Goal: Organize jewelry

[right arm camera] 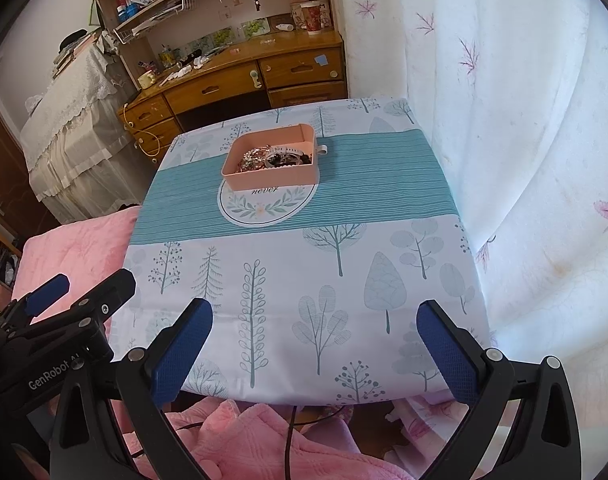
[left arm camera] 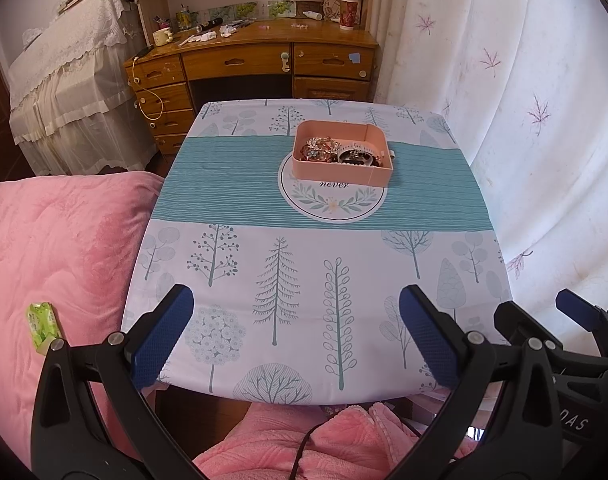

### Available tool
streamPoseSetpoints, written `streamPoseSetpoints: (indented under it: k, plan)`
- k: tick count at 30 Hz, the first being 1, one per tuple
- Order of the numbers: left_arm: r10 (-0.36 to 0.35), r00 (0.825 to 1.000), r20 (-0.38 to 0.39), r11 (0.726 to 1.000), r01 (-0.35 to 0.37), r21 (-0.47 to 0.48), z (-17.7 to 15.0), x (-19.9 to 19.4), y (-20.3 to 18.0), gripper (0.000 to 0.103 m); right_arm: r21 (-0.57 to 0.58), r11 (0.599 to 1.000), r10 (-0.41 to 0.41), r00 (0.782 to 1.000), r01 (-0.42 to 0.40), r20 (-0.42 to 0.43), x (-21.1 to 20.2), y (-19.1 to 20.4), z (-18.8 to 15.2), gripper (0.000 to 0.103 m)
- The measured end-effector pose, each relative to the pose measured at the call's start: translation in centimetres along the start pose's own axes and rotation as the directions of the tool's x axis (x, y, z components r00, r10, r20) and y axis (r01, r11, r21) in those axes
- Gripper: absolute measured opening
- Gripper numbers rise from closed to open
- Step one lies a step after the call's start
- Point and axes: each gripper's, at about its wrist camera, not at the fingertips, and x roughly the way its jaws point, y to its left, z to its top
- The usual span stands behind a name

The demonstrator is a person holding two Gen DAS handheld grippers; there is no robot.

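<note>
Both grippers are held low at the near edge of the table, with nothing between their pads, and this is judged to be a waiting posture from which either tool can be sent forward. The left gripper [left arm camera: 295, 334] is seen with its jaws spread wide over the printed tablecloth [left arm camera: 304, 280], and the right gripper [right arm camera: 314, 346] is spread wide in the same way; neither is touching anything. Under the jaws a pink fleece garment [left arm camera: 336, 440] is visible, which is probably the lap of the person. Well ahead of both pairs of jaws, on the teal band of the cloth and partly over a round printed emblem, the pink box [left arm camera: 342, 151] is placed, and the jewelry [left arm camera: 324, 148] is heaped inside it. The box is judged to be put in the middle so that both tools can reach it equally. In the left wrist view the content is shown more clearly: a glittering piece on the side of the left jaw and a pale band curled on the other side. In the right wrist view a small white part [right arm camera: 322, 150] outside the box wall is shown more clearly. Beyond the table a wooden desk [left arm camera: 255, 56] is seen.
</note>
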Motion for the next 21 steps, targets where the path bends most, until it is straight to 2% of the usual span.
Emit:
streamPoseSetpoints:
  k: [21]
  plan:
    - [0.005,1.000,-0.005,1.000,-0.005,0.004,-0.07,0.24,0.07,0.102,0.011,1.000,0.003,1.000,-0.003,-0.018,0.67,-0.69,-0.72,0.103]
